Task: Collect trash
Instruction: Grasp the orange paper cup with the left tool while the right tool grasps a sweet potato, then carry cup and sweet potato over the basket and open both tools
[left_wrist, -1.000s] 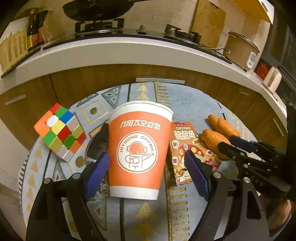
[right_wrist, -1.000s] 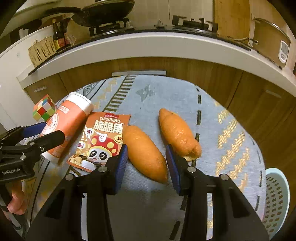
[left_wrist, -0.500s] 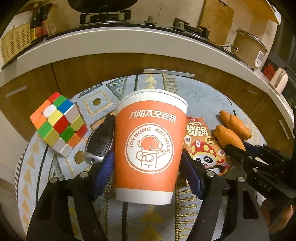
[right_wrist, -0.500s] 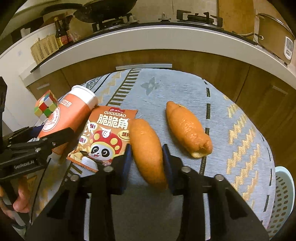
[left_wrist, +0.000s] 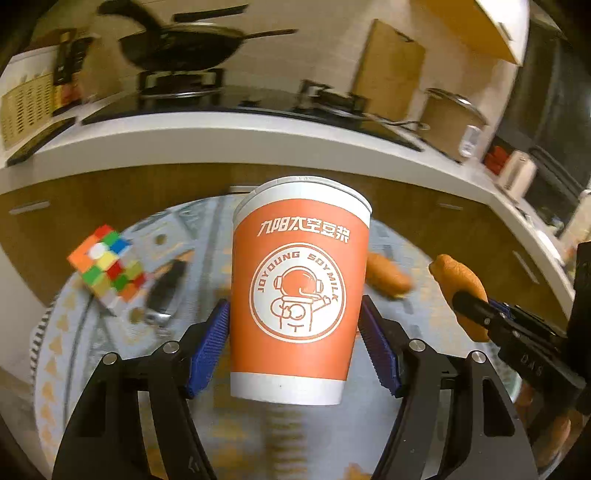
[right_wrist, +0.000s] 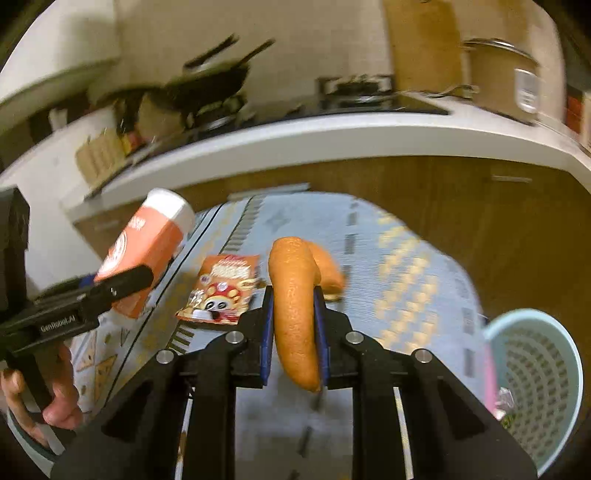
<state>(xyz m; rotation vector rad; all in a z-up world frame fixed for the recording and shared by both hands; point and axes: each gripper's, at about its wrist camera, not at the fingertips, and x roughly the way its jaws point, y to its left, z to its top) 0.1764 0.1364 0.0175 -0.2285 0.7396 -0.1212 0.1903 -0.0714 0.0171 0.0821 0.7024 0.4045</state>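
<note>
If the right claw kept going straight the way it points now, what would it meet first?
Probably the second orange bread roll, lying on the patterned cloth just beyond the roll that the closing right claw grips. Depth is unclear, so it might pass over it.

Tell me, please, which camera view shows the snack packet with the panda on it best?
The right wrist view: the snack packet lies flat and unobstructed on the patterned cloth, its printed face visible though blurred. In the left wrist view it cannot be made out; the orange cup fills the centre there.
</note>
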